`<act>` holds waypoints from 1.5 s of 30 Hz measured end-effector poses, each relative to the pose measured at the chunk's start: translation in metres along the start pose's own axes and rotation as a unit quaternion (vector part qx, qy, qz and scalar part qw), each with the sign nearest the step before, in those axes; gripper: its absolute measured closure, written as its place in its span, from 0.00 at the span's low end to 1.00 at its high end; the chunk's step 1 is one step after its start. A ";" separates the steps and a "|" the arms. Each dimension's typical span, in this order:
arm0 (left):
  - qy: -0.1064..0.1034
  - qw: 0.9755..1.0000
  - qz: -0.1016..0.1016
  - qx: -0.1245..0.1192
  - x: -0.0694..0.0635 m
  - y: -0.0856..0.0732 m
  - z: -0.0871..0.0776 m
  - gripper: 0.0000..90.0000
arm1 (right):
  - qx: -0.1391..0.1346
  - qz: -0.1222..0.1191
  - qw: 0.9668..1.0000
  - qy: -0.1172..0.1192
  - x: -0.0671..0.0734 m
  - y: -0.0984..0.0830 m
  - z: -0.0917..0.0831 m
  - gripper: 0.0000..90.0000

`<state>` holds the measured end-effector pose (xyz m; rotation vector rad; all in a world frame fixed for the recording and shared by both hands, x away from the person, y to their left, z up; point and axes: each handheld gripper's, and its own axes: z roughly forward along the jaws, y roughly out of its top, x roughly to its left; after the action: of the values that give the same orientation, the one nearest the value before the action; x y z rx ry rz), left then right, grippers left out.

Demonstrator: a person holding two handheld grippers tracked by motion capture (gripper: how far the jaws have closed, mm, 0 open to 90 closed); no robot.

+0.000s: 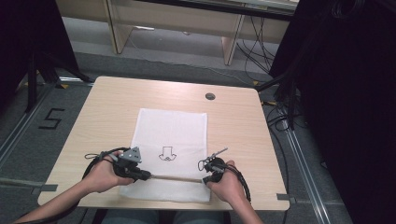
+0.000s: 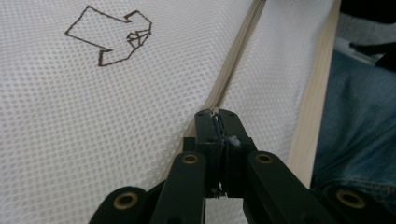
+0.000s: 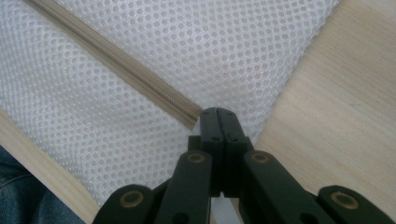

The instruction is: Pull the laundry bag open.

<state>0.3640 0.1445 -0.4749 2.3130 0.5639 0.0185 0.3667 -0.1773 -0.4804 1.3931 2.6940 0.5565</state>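
A white mesh bag (image 1: 170, 130) lies flat on the wooden table (image 1: 102, 107), with a brown arrow drawing (image 1: 166, 155) on it. A beige zipper (image 1: 176, 178) runs across its near part. My left gripper (image 1: 148, 176) is at the zipper's left end, and its jaws (image 2: 217, 116) are shut on a small light piece that looks like the zipper pull. My right gripper (image 1: 204, 180) is at the zipper's right end (image 3: 189, 117). There its jaws (image 3: 217, 112) are shut and seem to pinch the mesh just past the zipper.
A round grey cable hole (image 1: 210, 96) sits near the table's far right edge. The near table edge (image 2: 310, 135) runs close behind the grippers, with the person's jeans (image 2: 359, 135) beyond it. Black curtains and cables stand at both sides of the table.
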 end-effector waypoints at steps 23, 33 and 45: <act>0.007 1.000 -0.019 -0.003 0.004 -0.012 -0.012 0.98 | 0.006 0.010 1.000 -0.003 0.001 0.000 -0.001 1.00; 0.011 1.000 -0.029 0.004 0.010 -0.017 -0.019 0.97 | 0.006 0.010 1.000 -0.002 0.001 0.000 -0.001 1.00; 0.027 0.999 -0.022 0.025 0.014 -0.023 -0.027 0.98 | 0.006 0.010 1.000 -0.002 0.001 0.000 -0.001 1.00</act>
<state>0.3629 0.1820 -0.4728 2.3540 0.6492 0.0461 0.3659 -0.1768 -0.4798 1.4249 2.6869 0.5390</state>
